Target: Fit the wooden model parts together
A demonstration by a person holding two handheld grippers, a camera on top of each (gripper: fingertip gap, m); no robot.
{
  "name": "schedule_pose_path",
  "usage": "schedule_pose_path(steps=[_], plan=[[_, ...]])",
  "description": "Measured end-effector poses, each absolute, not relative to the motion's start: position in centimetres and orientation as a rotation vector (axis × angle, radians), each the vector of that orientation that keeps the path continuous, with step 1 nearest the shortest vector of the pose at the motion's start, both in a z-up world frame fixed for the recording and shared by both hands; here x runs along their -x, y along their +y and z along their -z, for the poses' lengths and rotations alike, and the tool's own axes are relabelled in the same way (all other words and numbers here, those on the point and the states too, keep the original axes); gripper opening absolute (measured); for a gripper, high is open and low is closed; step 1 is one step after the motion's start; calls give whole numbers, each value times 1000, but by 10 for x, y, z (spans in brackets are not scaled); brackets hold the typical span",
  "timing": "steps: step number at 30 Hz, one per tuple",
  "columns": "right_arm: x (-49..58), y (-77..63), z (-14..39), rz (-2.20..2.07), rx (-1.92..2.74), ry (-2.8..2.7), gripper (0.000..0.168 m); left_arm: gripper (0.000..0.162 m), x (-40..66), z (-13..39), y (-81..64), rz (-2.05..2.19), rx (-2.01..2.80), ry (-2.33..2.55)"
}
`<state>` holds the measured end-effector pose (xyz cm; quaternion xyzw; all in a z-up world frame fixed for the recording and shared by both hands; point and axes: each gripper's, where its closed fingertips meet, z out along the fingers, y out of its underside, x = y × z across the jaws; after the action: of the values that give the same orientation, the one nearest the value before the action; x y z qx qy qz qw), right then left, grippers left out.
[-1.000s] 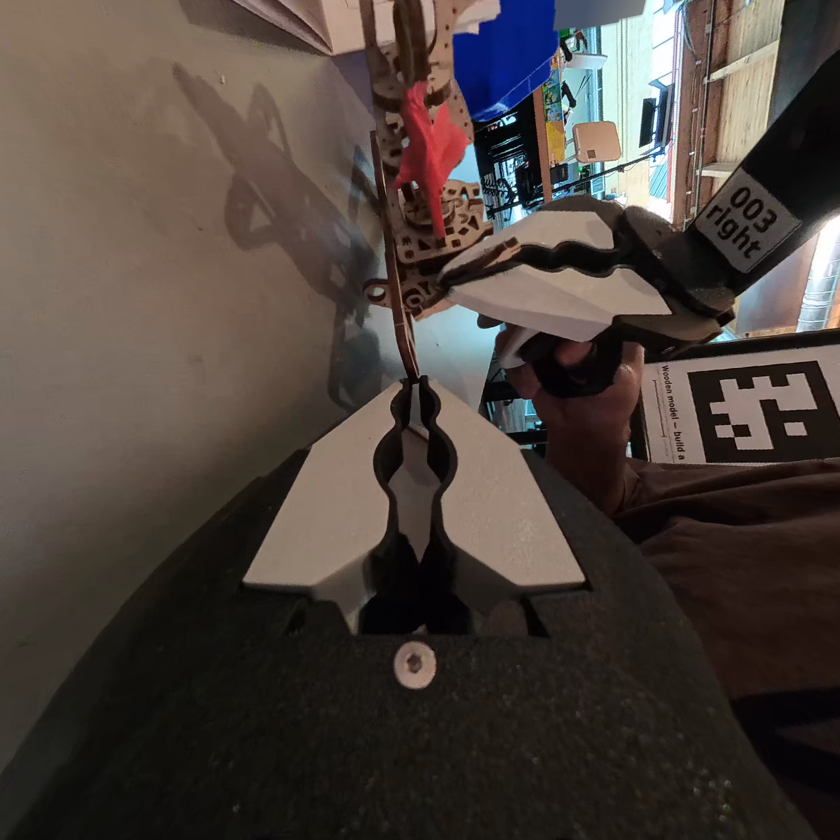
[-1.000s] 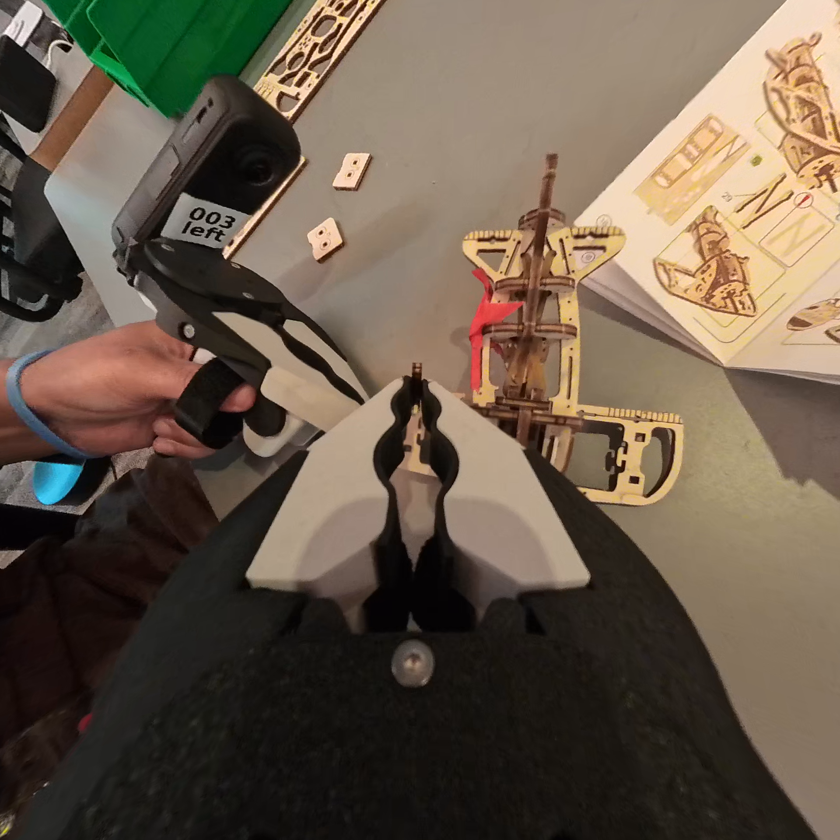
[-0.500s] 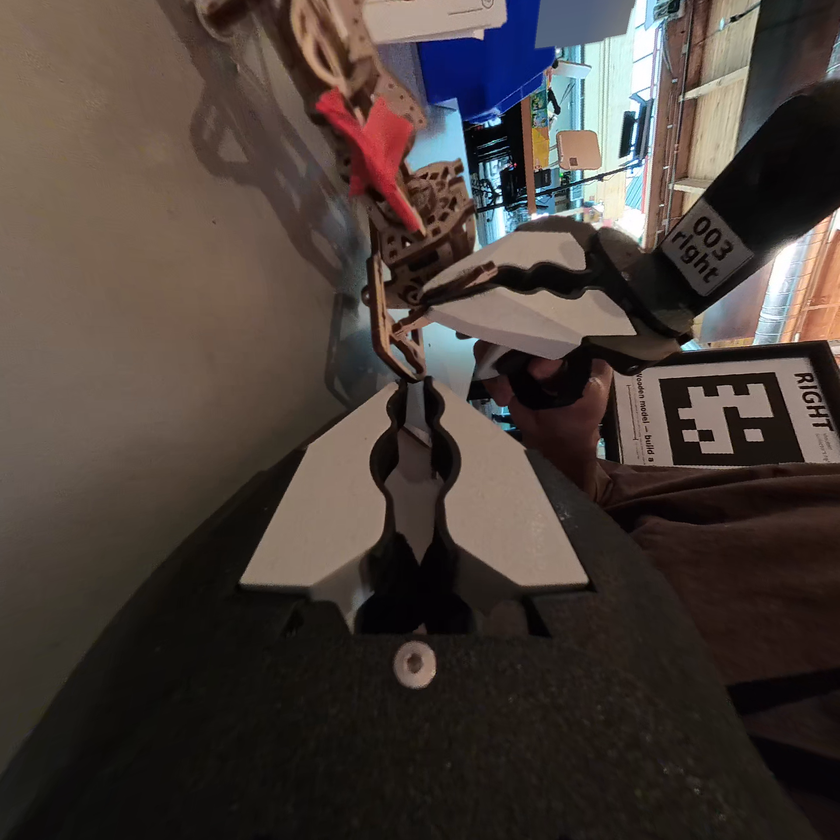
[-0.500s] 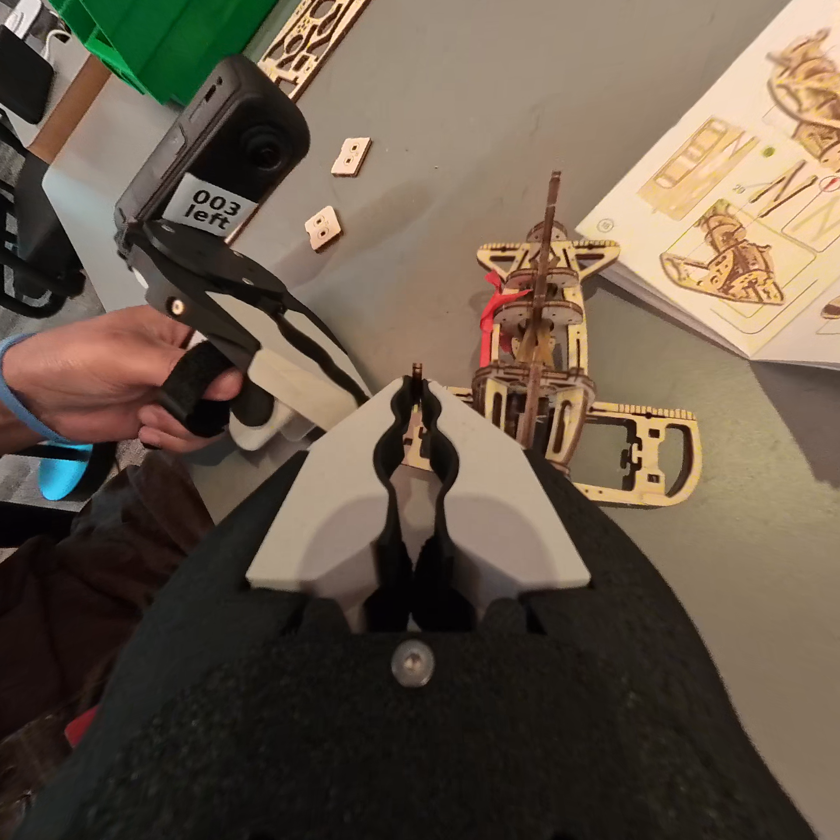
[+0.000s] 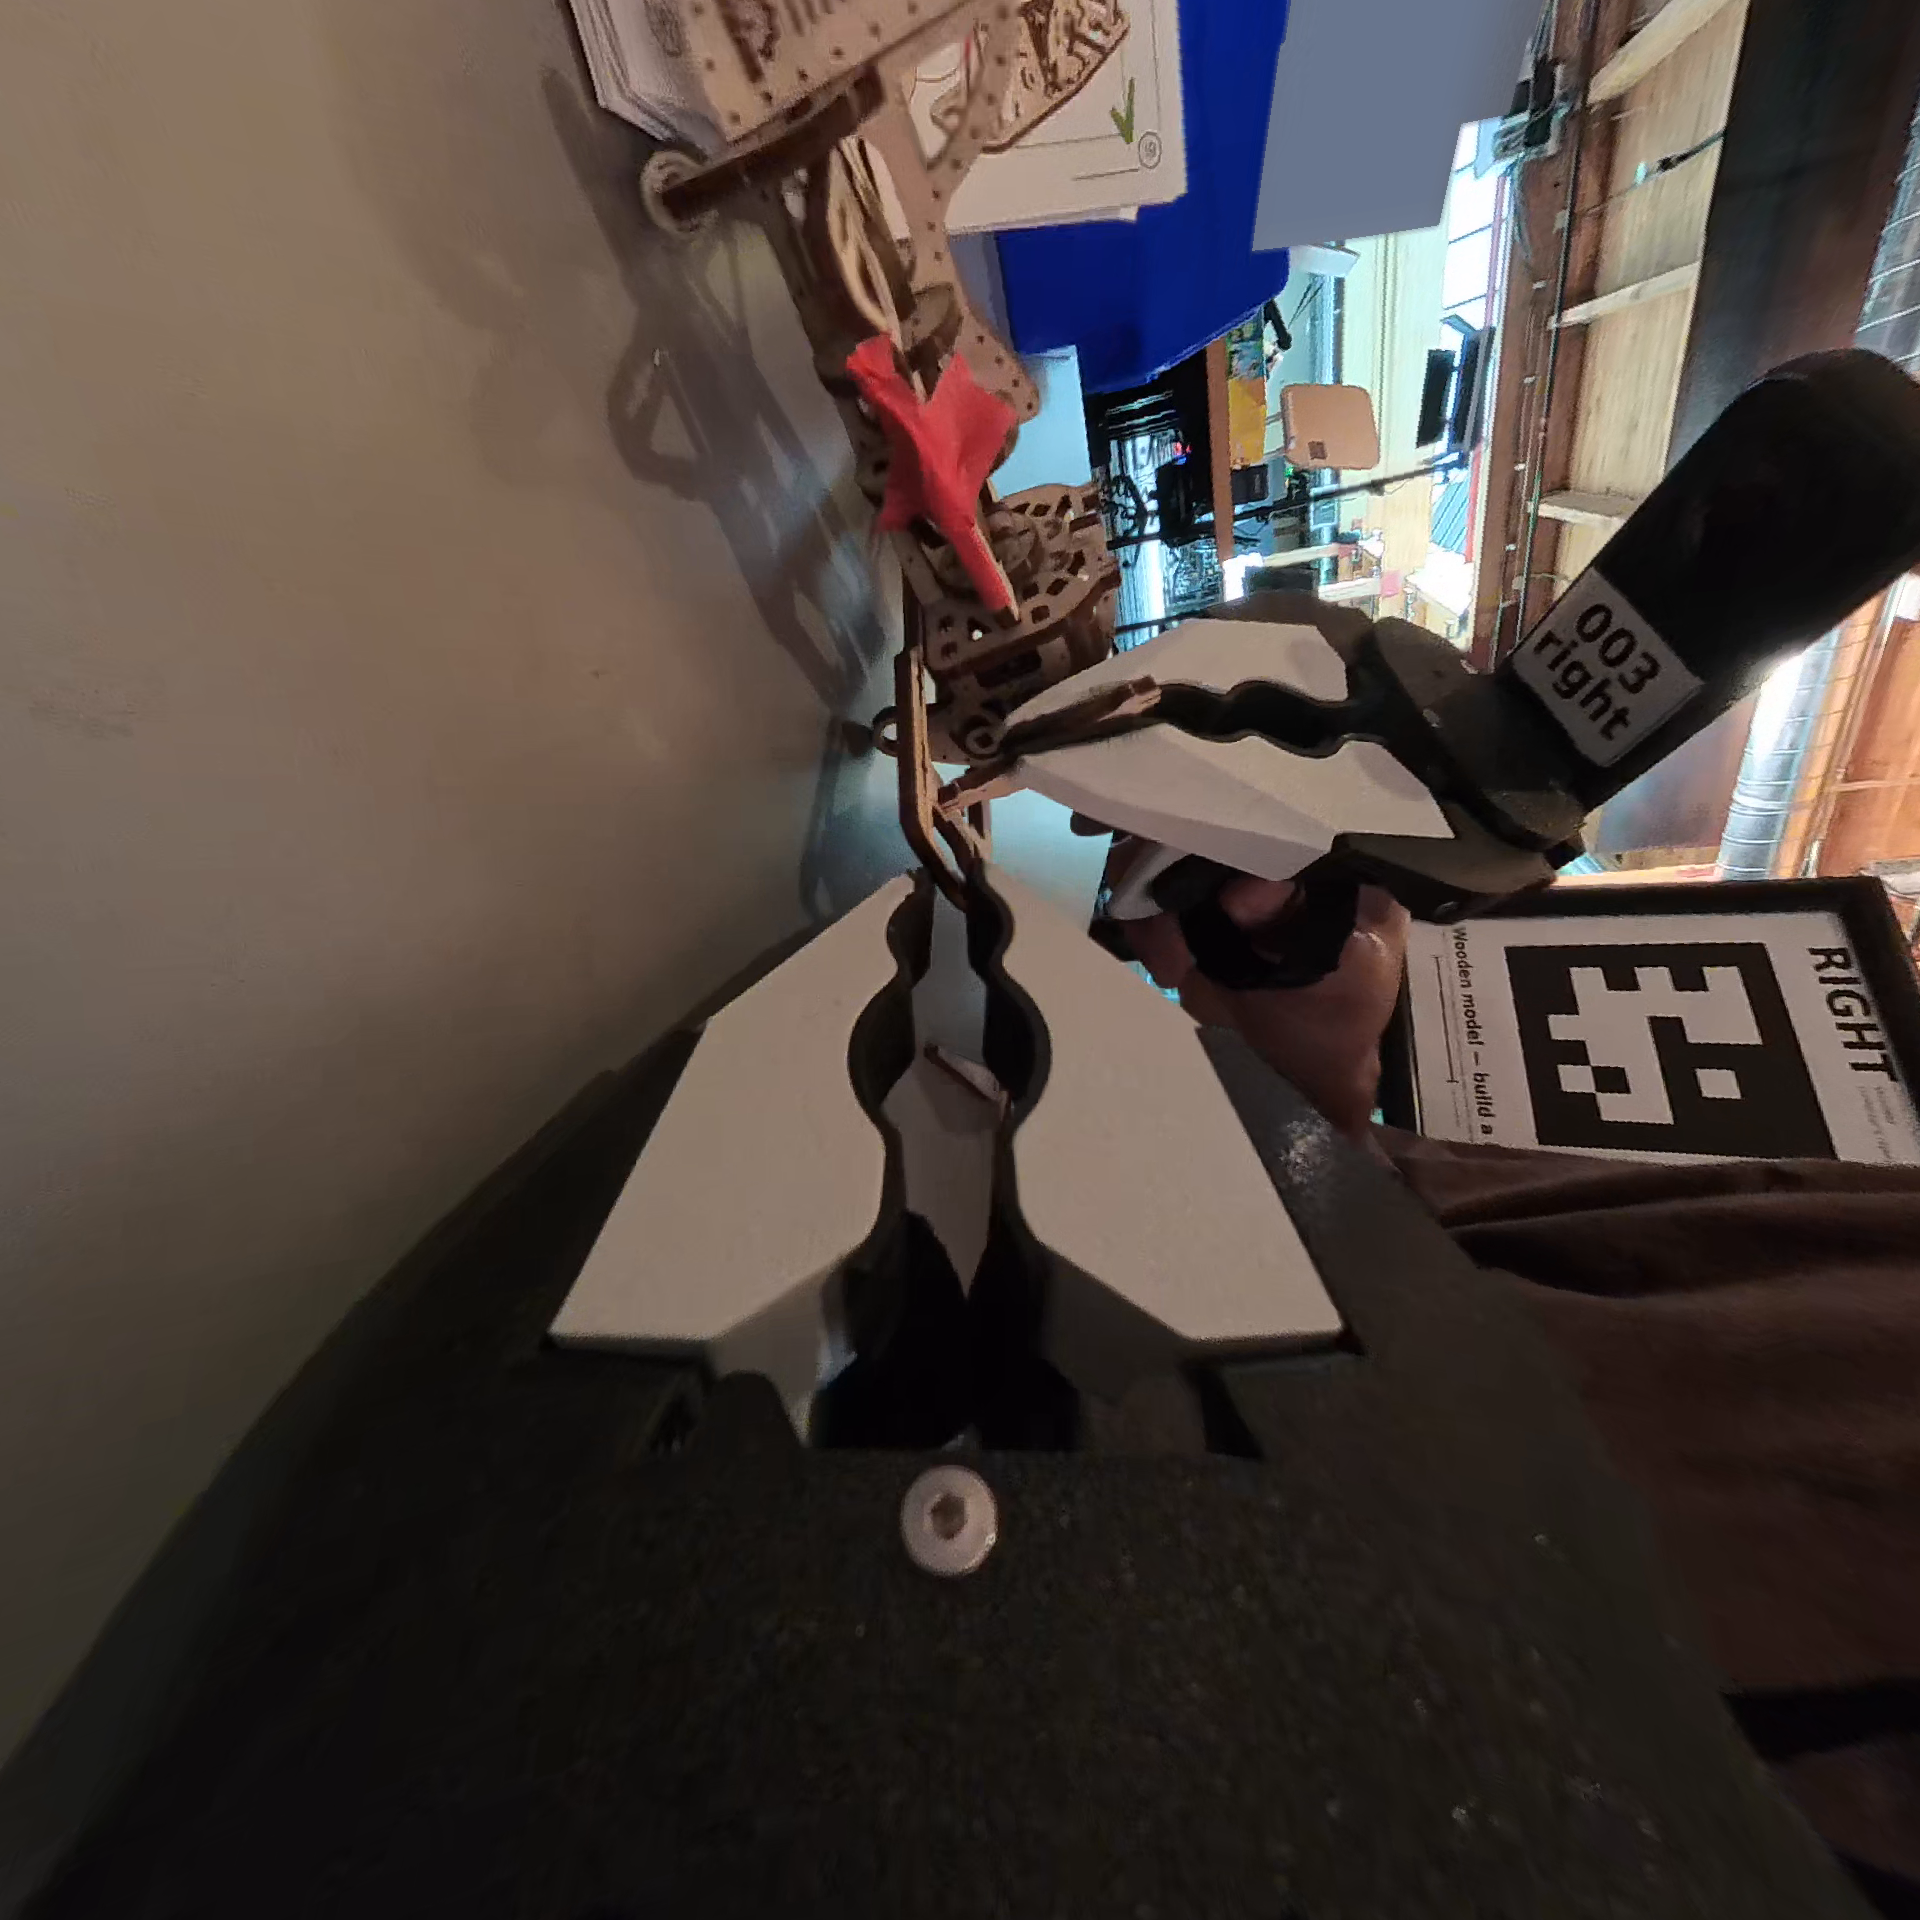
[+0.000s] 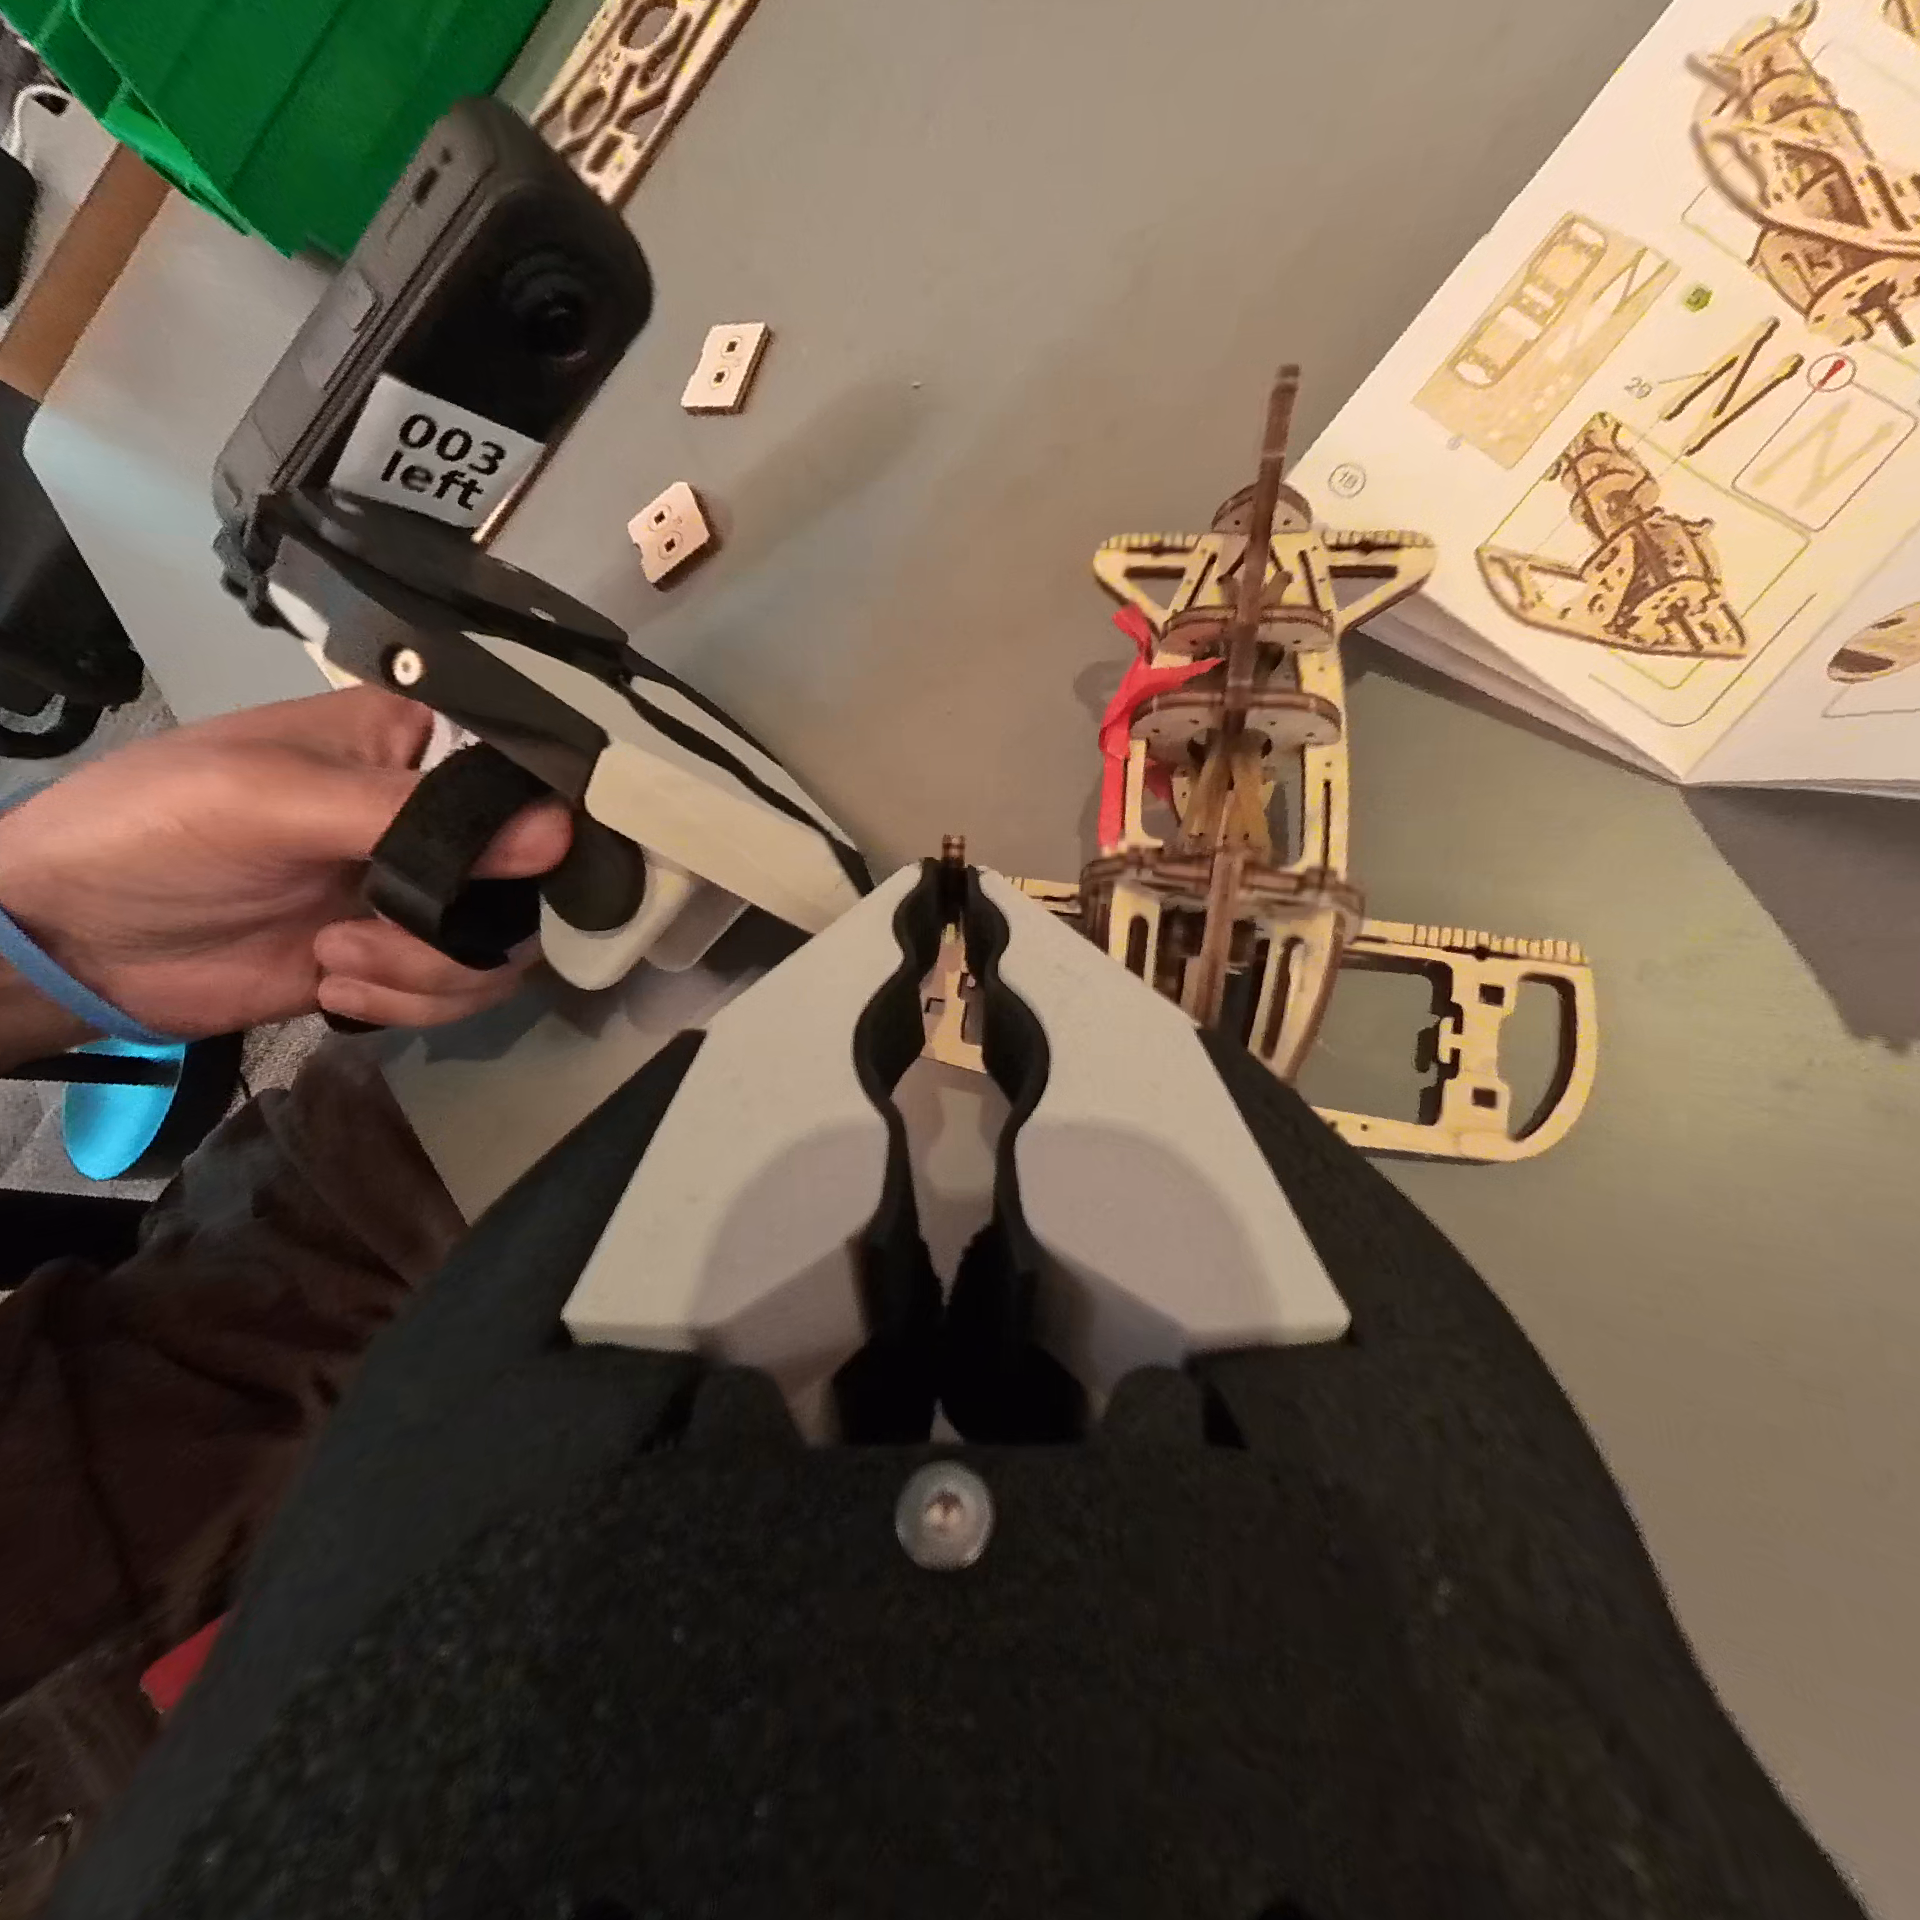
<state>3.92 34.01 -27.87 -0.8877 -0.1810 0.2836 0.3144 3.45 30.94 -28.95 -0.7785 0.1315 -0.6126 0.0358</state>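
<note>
Left gripper (image 5: 951, 894), entering from 9 o'clock, was clamped on the model's (image 6: 1236, 790) frame edge. Right gripper (image 6: 951, 868) was clamped on a small part (image 6: 951, 1013). Model rested on table (image 6: 987, 260) at 1 o'clock.

Each camera looks close along its own jaws; both share the model (image 5: 966, 582) (image 6: 1226, 790) ahead, the left view rolled sideways.
</note>
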Motion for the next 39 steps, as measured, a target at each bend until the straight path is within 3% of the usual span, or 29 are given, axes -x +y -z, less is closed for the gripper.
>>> schedule_pose_path(steps=[11, 39], plan=[[-42, 339, 279, -550, 2260, -464, 2, 0, -40, 292, 307, 1770, 2375, 476], [-45, 336, 283, -554, 2110, -560, 6, 0, -40, 295, 308, 1790, 2404, 442]])
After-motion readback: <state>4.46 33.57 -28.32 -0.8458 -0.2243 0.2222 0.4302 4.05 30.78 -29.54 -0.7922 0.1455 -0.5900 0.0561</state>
